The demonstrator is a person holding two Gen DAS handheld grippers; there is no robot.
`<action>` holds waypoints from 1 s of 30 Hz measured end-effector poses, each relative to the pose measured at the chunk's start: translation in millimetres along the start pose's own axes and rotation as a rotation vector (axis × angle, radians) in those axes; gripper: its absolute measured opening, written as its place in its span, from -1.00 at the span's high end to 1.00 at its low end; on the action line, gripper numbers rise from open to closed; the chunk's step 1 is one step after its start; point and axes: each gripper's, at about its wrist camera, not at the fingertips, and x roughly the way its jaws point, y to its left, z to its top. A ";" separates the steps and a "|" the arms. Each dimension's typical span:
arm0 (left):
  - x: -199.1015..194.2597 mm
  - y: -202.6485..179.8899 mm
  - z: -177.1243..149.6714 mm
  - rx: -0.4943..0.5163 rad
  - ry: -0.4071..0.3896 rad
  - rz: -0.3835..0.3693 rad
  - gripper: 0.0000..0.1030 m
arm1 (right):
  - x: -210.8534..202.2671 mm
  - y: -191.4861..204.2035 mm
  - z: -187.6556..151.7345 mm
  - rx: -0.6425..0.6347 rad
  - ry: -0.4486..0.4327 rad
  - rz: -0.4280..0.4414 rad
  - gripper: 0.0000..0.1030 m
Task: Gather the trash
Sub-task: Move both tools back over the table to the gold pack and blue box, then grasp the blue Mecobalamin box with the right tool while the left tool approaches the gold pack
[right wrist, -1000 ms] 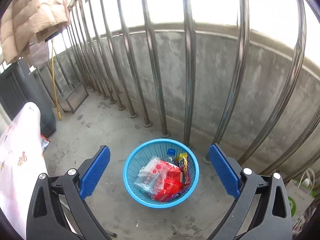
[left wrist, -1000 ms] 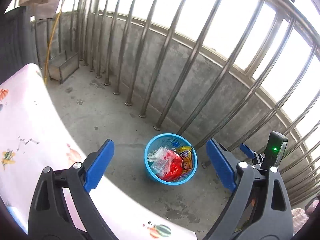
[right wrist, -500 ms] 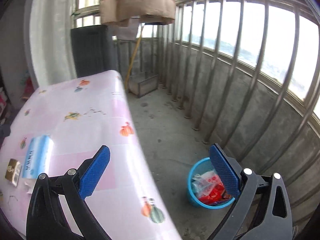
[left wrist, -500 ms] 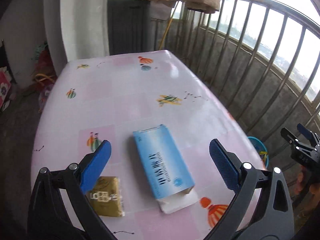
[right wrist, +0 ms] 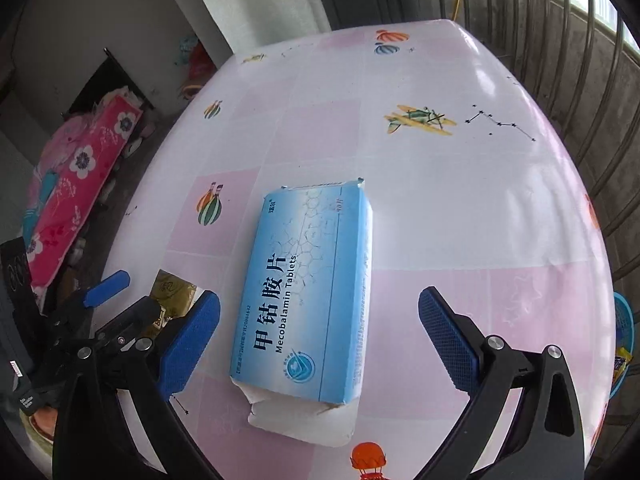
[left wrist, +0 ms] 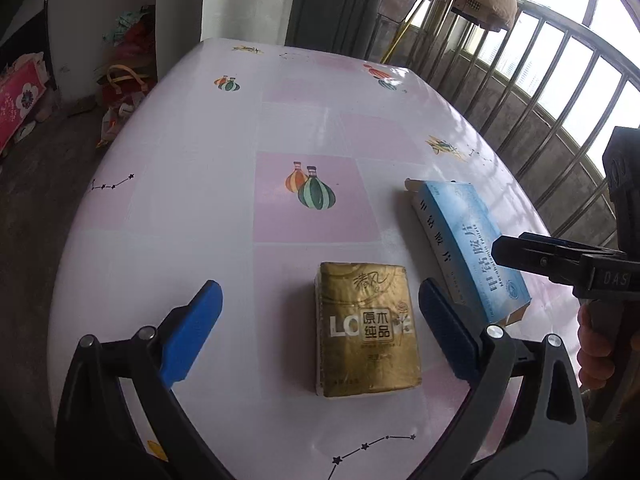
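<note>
Both grippers have swung off the basket (right wrist: 624,344) & back over the counter (left wrist: 304,128) — left gripper (left wrist: 320,336) jaws released round the gold pack (left wrist: 368,328), right gripper (right wrist: 320,340) jaws released over the blue box (right wrist: 312,280) at its 12 o'clock — 2 pcs of trash left.

You can read "甲钴胺片" and "Mecobalamin Tablets" on the blue box (right wrist: 308,292). On the gold packet (left wrist: 368,330), read "LO" and "原木纯品".
</note>
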 end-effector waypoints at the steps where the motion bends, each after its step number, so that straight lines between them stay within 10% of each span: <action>1: 5.2 2.6 -2.4 -0.005 0.011 0.000 -0.83 | 7.5 2.5 1.2 -0.005 0.022 0.000 -0.88; 14: 20.5 2.2 1.6 0.028 -0.018 -0.038 -0.83 | 26.1 9.3 5.2 -0.120 0.058 -0.071 -0.48; 30: 24.1 -32.5 -3.8 0.087 0.058 -0.110 -0.83 | -23.5 -51.5 -47.4 -0.032 0.019 -0.131 -0.48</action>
